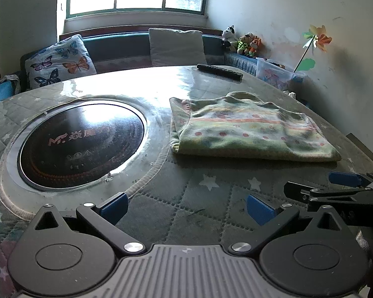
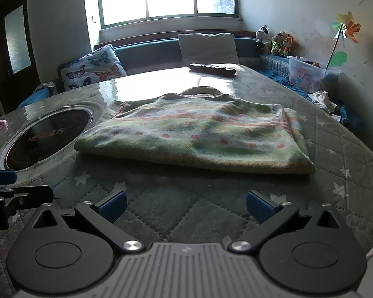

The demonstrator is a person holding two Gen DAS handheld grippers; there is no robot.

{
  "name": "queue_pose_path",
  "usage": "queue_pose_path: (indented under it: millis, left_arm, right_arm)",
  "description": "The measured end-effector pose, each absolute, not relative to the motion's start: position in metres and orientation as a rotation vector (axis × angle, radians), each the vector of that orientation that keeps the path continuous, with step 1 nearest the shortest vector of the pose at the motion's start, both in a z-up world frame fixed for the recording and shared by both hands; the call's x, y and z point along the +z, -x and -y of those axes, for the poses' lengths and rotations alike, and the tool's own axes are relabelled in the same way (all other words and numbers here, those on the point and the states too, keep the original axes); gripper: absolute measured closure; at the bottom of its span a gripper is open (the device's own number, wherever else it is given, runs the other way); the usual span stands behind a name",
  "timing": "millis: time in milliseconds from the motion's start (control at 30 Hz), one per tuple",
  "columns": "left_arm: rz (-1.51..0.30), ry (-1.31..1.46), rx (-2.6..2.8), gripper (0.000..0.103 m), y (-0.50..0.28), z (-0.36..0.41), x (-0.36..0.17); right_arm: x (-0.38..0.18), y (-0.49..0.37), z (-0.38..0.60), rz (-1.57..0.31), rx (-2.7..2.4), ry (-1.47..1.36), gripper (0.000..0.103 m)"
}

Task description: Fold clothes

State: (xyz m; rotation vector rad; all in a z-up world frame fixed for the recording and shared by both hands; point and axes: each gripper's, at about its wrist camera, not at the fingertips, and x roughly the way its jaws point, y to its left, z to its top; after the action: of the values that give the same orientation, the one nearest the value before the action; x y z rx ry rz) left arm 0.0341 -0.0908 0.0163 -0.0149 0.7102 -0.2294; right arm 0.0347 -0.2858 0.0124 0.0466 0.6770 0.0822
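Ahead-left of the gripper, a round cooktop (image 1: 80, 144) sits in the table (image 1: 199, 208). Far ahead lie a remote (image 1: 220, 72), 2 cushions (image 1: 61, 60) and 3 plush toys (image 1: 243, 42).

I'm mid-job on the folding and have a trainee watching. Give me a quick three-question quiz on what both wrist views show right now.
1. True or false: the left hand-held gripper is shut on the folded garment.
2. Multiple choice: what lies on the table beyond the garment? A) scissors B) remote control C) mug
3. Fill in: in the right wrist view the round cooktop lies to the garment's ____.

Key: 1 false, both it and the right hand-held gripper are open and apart from the garment; 2 B; 3 left.
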Motion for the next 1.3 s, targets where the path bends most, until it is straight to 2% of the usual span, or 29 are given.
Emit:
queue_pose_path:
  millis: [1300]
  left_arm:
    - [-0.729,-0.091,-0.285,0.0,-0.047,0.124,0.017]
  right_arm:
    - [0.009,-0.041,0.3,-0.703,-0.009,-0.077,0.0]
